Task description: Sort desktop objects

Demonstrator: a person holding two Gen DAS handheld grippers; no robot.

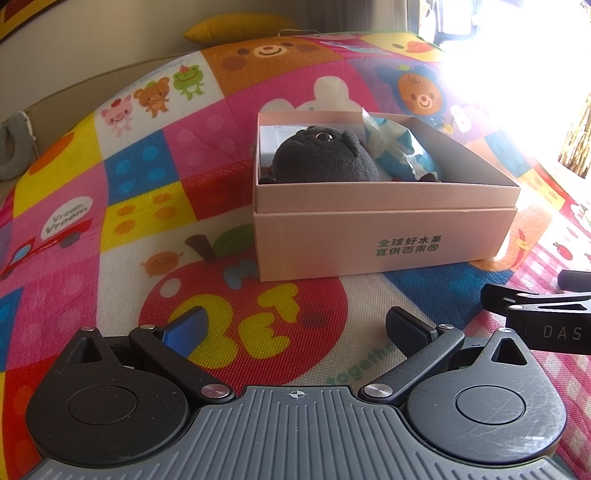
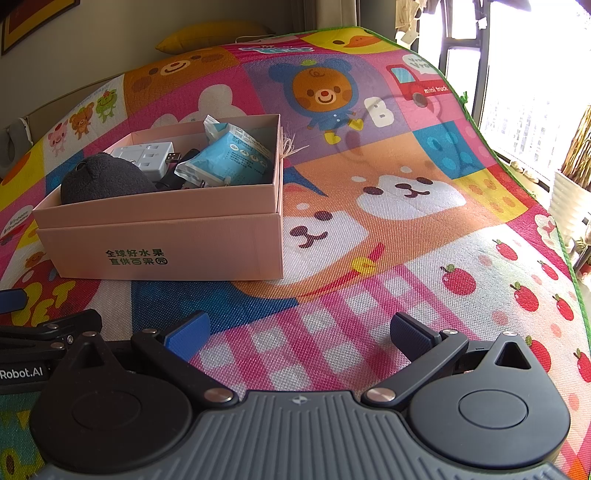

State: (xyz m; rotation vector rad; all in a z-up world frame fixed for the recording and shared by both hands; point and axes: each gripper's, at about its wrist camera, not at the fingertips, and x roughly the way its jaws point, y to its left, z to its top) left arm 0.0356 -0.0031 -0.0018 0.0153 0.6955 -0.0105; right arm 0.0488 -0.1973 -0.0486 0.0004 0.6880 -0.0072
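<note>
Two grippers hover low over a bright cartoon play mat [image 1: 147,206], side by side, both with nothing between their fingers.

From the left wrist camera, the left gripper [image 1: 295,330] has its jaws spread wide above a red apple print. Ahead of it, near the middle of the mat, sits a pink cardboard box [image 1: 384,236] with green Chinese lettering on its front wall, nested in its own lid. Inside, a dark grey plush toy [image 1: 325,158] fills the near left part, and a blue-and-white sealed packet [image 1: 399,147] leans beside it toward the right wall. A white item shows behind the plush, too hidden to name from here. Part of the right gripper pokes in at the right edge. Strong window glare washes out the mat's far right corner.

From the right wrist camera, the right gripper [image 2: 299,334] is likewise wide open, over a pink checked patch. The box stands to its front left. Here the white item reads as a white plug adapter [image 2: 146,158] at the back of the box, with a black USB connector [image 2: 173,157] just beside it, between the plush and the packet. A yellow cushion [image 2: 214,35] lies beyond the mat's far edge.
</note>
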